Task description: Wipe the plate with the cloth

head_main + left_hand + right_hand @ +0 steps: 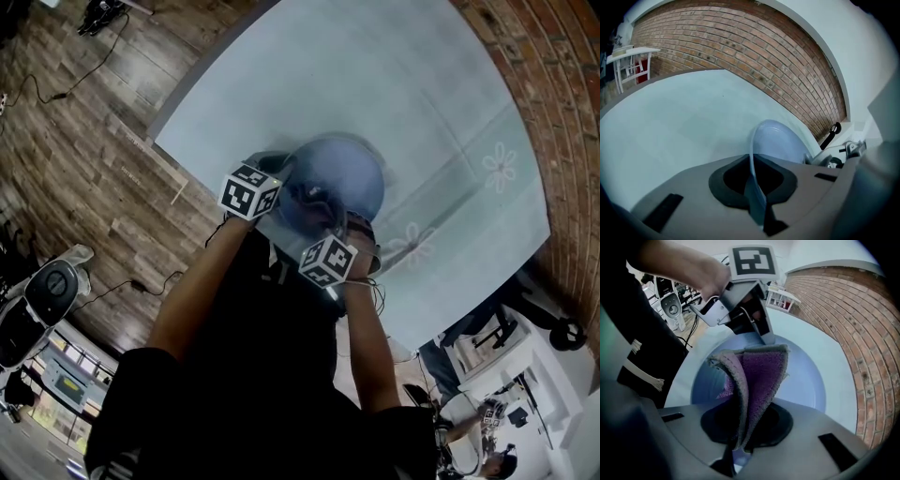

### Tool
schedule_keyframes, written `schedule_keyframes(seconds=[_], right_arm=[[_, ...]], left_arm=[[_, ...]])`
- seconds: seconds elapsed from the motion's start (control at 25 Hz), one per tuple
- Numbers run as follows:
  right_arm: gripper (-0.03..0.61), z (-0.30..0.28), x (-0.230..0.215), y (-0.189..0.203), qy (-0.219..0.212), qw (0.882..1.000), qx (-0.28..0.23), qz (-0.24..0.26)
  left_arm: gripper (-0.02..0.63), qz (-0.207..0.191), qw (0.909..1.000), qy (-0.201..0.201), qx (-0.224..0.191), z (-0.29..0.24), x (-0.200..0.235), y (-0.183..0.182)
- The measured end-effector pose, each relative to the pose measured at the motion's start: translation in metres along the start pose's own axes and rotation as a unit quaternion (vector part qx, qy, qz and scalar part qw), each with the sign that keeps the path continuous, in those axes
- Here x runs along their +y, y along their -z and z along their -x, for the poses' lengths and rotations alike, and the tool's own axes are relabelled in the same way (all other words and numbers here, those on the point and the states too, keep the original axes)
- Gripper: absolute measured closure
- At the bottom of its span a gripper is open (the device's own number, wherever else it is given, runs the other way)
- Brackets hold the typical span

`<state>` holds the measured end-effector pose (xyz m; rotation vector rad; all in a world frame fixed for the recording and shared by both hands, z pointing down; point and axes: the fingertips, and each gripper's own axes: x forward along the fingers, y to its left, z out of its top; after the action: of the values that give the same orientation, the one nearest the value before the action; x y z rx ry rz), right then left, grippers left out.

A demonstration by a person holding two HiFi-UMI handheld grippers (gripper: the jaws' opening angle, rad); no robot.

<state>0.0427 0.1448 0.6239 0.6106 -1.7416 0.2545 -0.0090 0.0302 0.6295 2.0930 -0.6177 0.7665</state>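
Plate, pale blue, is up off the surface and tilted. Its rim is pinched in my left hand-held gripper, whose jaws are nearly together on the thin edge. My right hand-held gripper is clamped on one end of the cloth, purple inside and grey outside. The cloth is folded and sticks out loose toward the plate's face. I cannot tell if it touches.

Risks as I judge them:
- The plate is gripped at the rim only. A hard push with the cloth far from the pinch could lever the plate round or pull it out, and it would drop to the surface.
- The cloth is floppy and held at one end. It may buckle and drag only an edge, or pull free of the jaws.
- The left hand-held gripper sits on the rim right above the cloth in the right gripper view. A wide stroke that way would knock the two together.

Around:
- A brick wall runs along the far side of the surface.
- A white rack stands by the wall.
- The wood floor has cables on it.

Nothing lies on the surface under the plate. Only my own left hand-held gripper is in the way.
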Motion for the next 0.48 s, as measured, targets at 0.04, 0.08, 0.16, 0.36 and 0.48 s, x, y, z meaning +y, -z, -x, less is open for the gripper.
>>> schedule_keyframes(seconds=[0.04,0.08,0.16,0.36,0.48], right_arm=[[0.518,0.001,0.007,-0.002,-0.009,1.000,-0.003,0.003],[0.518,0.001,0.015,-0.003,-0.019,1.000,-0.005,0.006],[0.518,0.003,0.027,-0.002,-0.036,0.999,-0.007,0.011],[0.518,0.007,0.036,0.009,-0.061,0.998,0.002,0.020],[0.518,0.009,0.033,0.021,-0.063,0.997,0.020,0.040]], left_arm=[[0.569,0.000,1.0000,-0.001,0.000,0.000,0.000,0.000],[0.569,-0.001,1.0000,-0.001,-0.001,0.000,0.000,0.000],[0.569,-0.001,1.0000,-0.002,-0.001,0.000,0.000,0.000],[0.569,0.002,1.0000,0.000,0.000,0.001,0.001,0.000],[0.569,0.004,1.0000,0.002,0.001,0.002,0.000,0.000]])
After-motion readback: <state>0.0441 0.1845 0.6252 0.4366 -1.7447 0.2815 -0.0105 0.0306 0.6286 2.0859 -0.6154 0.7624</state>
